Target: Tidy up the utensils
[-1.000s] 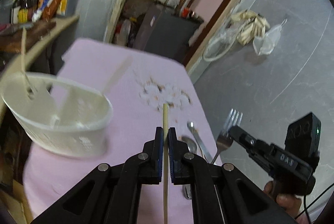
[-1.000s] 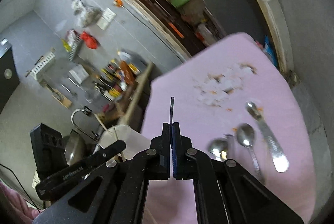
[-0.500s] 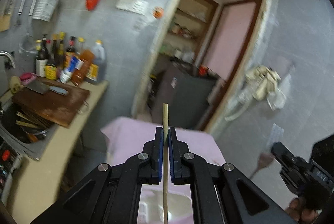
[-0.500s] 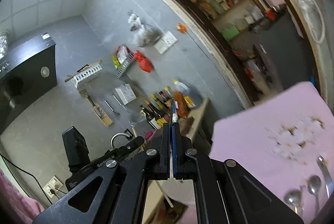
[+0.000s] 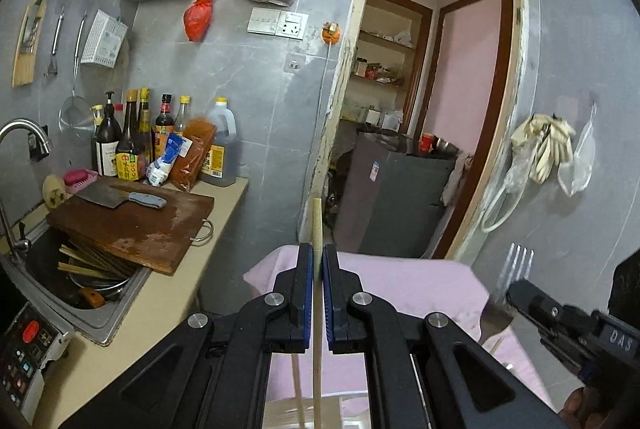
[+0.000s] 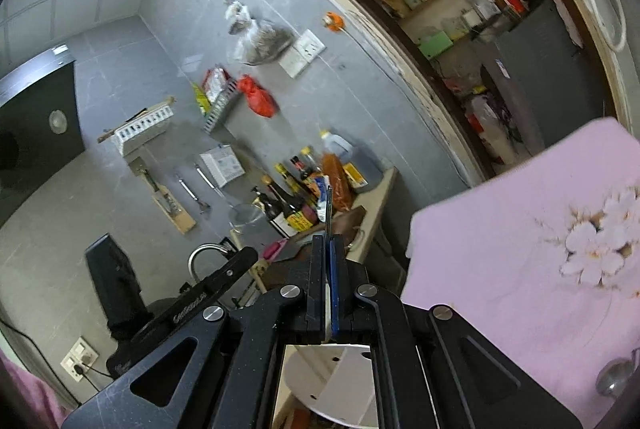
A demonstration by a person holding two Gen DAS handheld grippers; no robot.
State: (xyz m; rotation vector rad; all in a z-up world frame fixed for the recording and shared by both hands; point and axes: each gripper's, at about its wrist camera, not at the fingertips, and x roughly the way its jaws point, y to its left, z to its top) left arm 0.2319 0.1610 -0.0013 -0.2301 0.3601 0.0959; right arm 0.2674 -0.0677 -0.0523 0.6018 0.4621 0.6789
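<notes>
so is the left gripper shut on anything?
Shut: left gripper pads clamp a wooden chopstick, which sticks out past the fingertips.

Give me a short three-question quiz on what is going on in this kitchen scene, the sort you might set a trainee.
1. True or false: the left gripper is closed on a wooden chopstick.
2. Which utensil does the right gripper hold?
A. a spoon
B. a fork
C. a ladle
3. Fill in: on the wooden cutting board beside the sink lies a ____.

Key:
1. True. Its jaws are shut on the stick, which pokes out ahead of them.
2. B. The left wrist view shows the tines standing up from the right gripper.
3. Cleaver.
</notes>
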